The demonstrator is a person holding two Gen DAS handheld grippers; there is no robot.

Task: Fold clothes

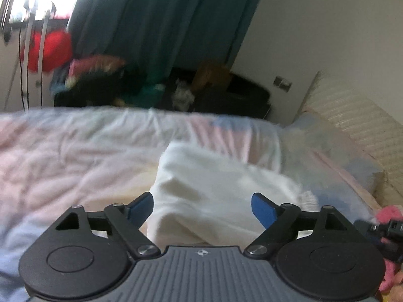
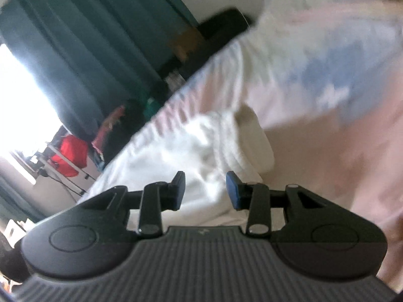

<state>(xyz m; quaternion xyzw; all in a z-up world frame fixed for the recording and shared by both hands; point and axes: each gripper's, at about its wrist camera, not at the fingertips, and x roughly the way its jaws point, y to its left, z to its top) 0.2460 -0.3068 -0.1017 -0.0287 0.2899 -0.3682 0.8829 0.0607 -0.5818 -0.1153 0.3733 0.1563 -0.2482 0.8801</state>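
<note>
A white garment lies bunched on the bed, straight ahead of my left gripper. The left gripper is open wide and empty, its blue pads on either side of the cloth's near end. In the right wrist view the same white garment lies in front of my right gripper, which is open and empty just above it. This view is tilted and blurred.
The bed has a rumpled pink, white and blue cover. A cream headboard stands at the right. Beyond the bed are dark teal curtains, a clothes rack with a red garment and dark luggage.
</note>
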